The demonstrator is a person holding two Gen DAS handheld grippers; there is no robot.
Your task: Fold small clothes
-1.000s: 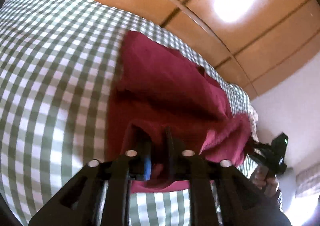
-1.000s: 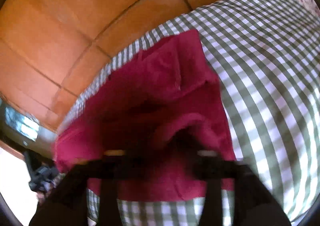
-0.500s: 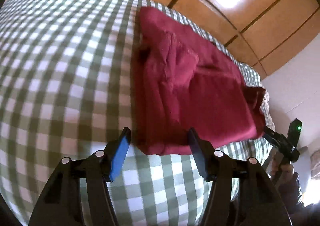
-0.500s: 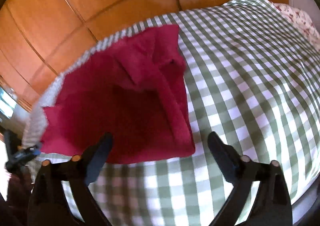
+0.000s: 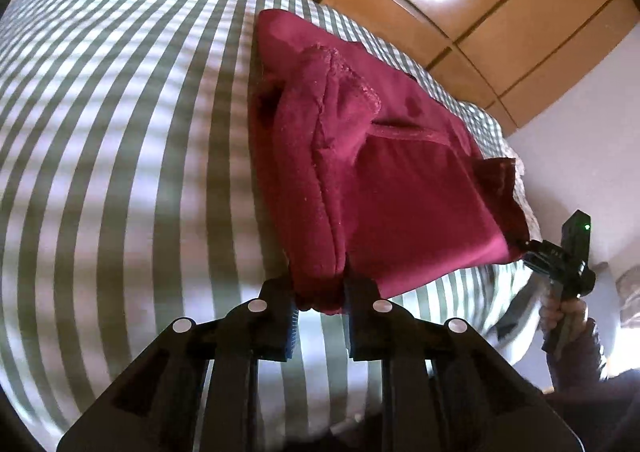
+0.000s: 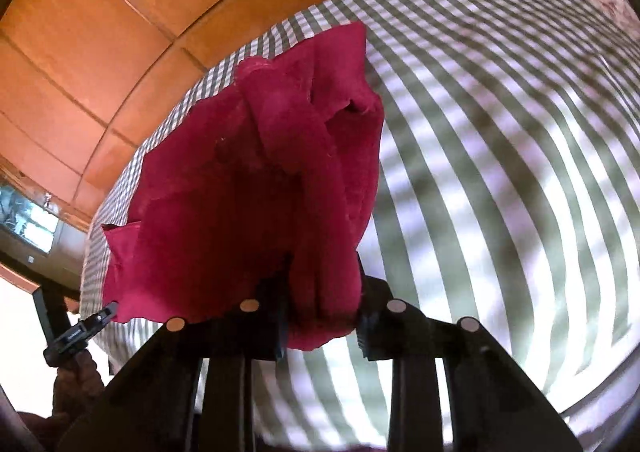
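Left tongs (image 5: 320, 306), right tongs (image 6: 320, 316) clamped.

The near corner of the red garment (image 5: 384, 188) disappears between the fingers of the left gripper (image 5: 320, 306), hiding the pads' contact. In the right wrist view, the other near corner is swallowed by the right gripper (image 6: 320, 316). The checked bedcover (image 5: 120, 140) smears into stripes from motion blur. Both gripper bodies are cut off by the bottom edges. A hand (image 5: 568, 312) at far right is partly cropped.
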